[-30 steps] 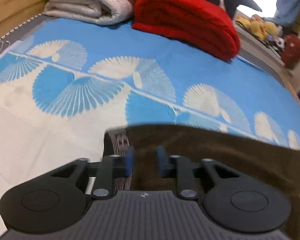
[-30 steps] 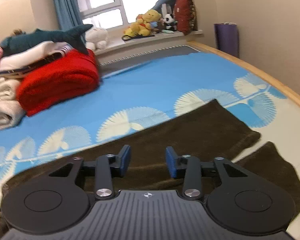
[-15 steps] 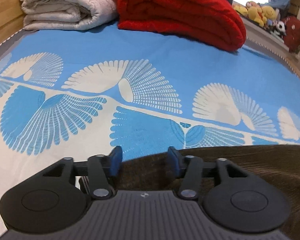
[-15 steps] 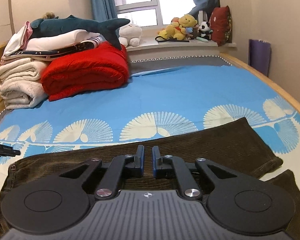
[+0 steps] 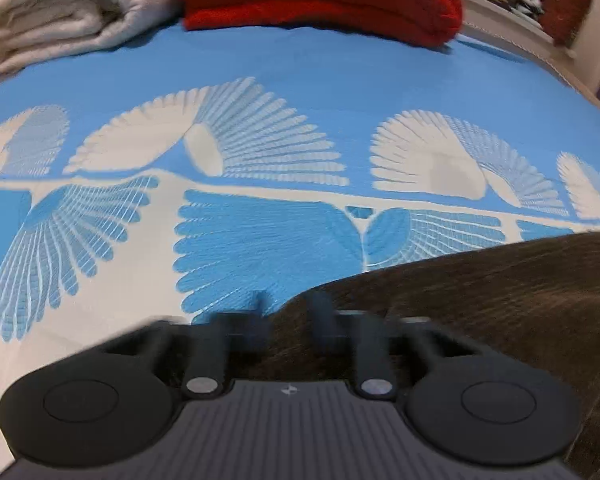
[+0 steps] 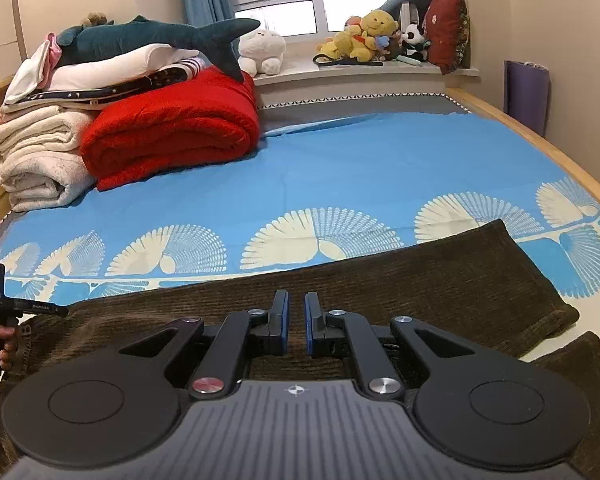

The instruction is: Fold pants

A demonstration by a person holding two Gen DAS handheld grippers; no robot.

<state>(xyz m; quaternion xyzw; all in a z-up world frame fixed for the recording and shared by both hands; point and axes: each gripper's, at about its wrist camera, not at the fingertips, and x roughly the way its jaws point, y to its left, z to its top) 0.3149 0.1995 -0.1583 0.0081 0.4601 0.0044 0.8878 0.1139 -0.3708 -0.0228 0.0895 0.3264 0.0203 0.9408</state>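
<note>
Dark brown corduroy pants (image 6: 420, 280) lie flat across the blue and white bedsheet (image 6: 360, 168), waist at the left, legs to the right. In the right wrist view my right gripper (image 6: 296, 320) sits over the middle of the pants, its jaws nearly together with a narrow gap and pants fabric between them. In the left wrist view my left gripper (image 5: 288, 312) is blurred at the upper waist edge of the pants (image 5: 480, 300), its jaws a little apart with the fabric edge between them. The left gripper also shows at the far left of the right wrist view (image 6: 52, 311).
A folded red blanket (image 6: 172, 136) and a cream blanket (image 6: 36, 160) with a stack of bedding and a plush shark (image 6: 160, 36) stand at the back left. Stuffed toys (image 6: 372, 44) line the window sill. The wooden bed frame (image 6: 540, 140) runs along the right.
My left gripper's jaws have narrowed over the pants' waist edge. My right gripper closed from open a second ago to nearly shut, and it has tilted up.
</note>
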